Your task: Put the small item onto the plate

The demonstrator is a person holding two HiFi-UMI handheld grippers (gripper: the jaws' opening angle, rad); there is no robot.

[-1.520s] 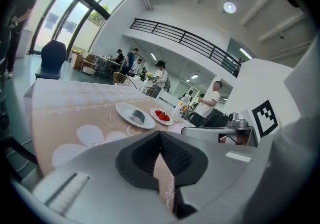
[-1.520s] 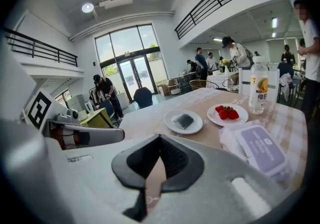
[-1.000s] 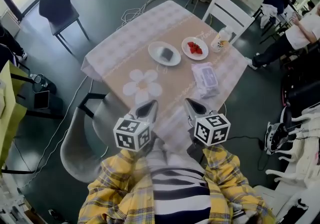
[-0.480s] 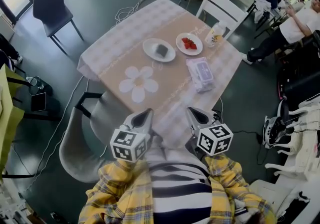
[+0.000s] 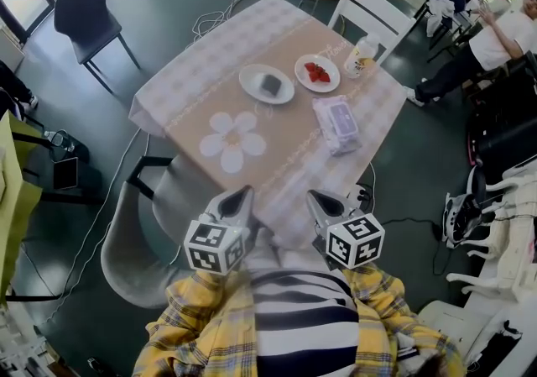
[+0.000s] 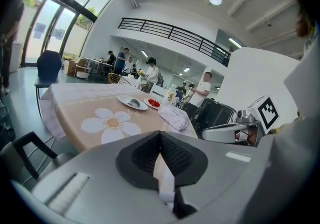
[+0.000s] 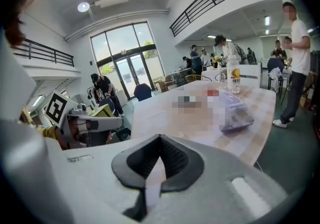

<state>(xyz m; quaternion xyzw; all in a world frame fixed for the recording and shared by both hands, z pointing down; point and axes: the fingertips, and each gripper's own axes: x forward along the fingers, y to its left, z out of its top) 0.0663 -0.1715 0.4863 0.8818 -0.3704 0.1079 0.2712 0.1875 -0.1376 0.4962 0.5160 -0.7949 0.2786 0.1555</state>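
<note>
In the head view the left gripper [image 5: 243, 192] and the right gripper [image 5: 314, 197] are close to the person's body, at the 6 o'clock edge of the table [image 5: 185, 90]. Each carries a cube of black square markers without letters. The small dark item [image 5: 270, 84] lies on a white plate [image 5: 250, 77], at 1 o'clock from the flower print [image 5: 232, 141]. From above it looks almost square, so I cannot tell its long axis. A second plate [image 5: 334, 83] with red pieces [image 5: 317, 73] is just beside, at 3 o'clock. The wipes packet [image 5: 336, 123] is at 5 o'clock from it and the bottle [image 5: 362, 56] at 2 o'clock. In the left gripper view the jaws are pressed together with nothing between them, and the dark item lies low and flat on its plate. In the right gripper view the jaws are also together and empty. The bottle there has a yellow label, but its writing is too small to read.
</note>
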